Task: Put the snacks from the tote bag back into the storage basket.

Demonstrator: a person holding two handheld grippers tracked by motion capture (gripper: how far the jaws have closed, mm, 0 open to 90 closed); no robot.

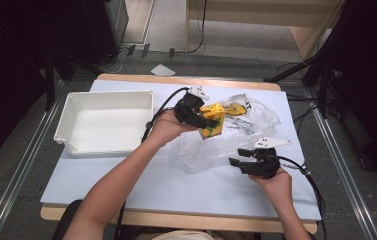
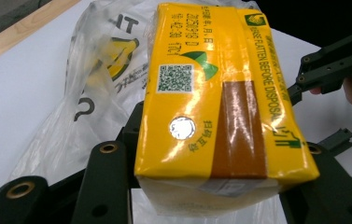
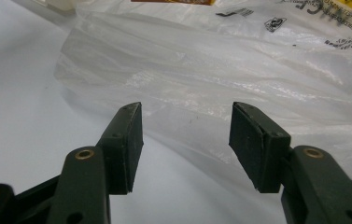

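1. The left gripper (image 1: 202, 119) clamped a yellow drink carton (image 1: 212, 120) at frame centre, above the clear plastic bag (image 1: 236, 135).
2. The white bin (image 1: 105, 121) lay to its left, nearer this hand.
3. The right gripper (image 1: 236, 157) stood wide and empty at the bag's lower edge.

In your left gripper view the yellow carton (image 2: 220, 107) covers the inner faces of both jaws, so you cannot see the pads where they meet its sides, and its near end runs off at 6 o'clock. Its small print is too fine to read. The clear plastic bag (image 2: 89, 93) is cut off at 12 o'clock and partly hidden behind the carton. In your right gripper view the bag (image 3: 220, 70) runs out at 12 and 3 o'clock, and its printing there is cropped. In the high view your elbows leave the picture at 6 o'clock
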